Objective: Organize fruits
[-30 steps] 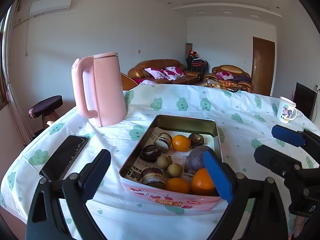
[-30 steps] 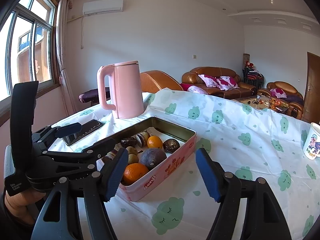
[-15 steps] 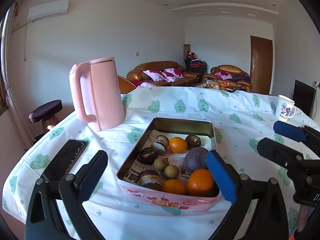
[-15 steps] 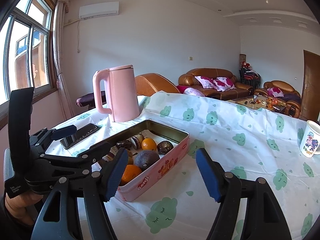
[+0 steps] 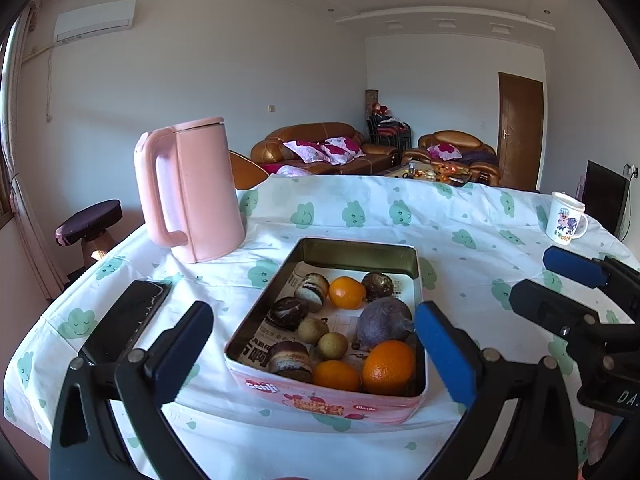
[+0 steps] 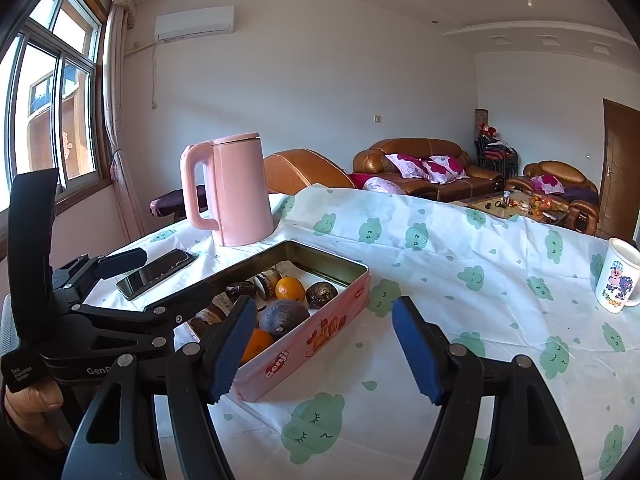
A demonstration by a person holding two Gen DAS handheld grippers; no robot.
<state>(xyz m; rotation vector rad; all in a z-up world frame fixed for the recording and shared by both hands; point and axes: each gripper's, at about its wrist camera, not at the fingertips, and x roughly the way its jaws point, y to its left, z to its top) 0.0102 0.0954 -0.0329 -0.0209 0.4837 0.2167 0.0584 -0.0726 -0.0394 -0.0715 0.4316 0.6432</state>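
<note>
A pink tin (image 5: 328, 404) lined with newspaper sits on the cloth-covered table. It holds three oranges (image 5: 388, 366), a big purple fruit (image 5: 382, 322), two small brown-green fruits (image 5: 312, 330), a dark round fruit (image 5: 377, 285) and chocolate cakes (image 5: 288, 312). My left gripper (image 5: 312, 320) hovers before the tin's near end. Its jaws are opening, and its pads touch nothing. My right gripper (image 6: 324, 312) stands open beside the tin's (image 6: 320, 332) right wall, over bare cloth, holding nothing.
A pink kettle (image 5: 192, 188) stands behind the tin on the left. A black phone (image 5: 128, 320) lies left of the tin near the table edge. A white cartoon mug (image 6: 616, 280) is far right. A stool (image 5: 90, 220) stands off the table's left side.
The left gripper's jaws have spread a little wider. Both views have barely shifted, and the tin and fruits lie as before.
</note>
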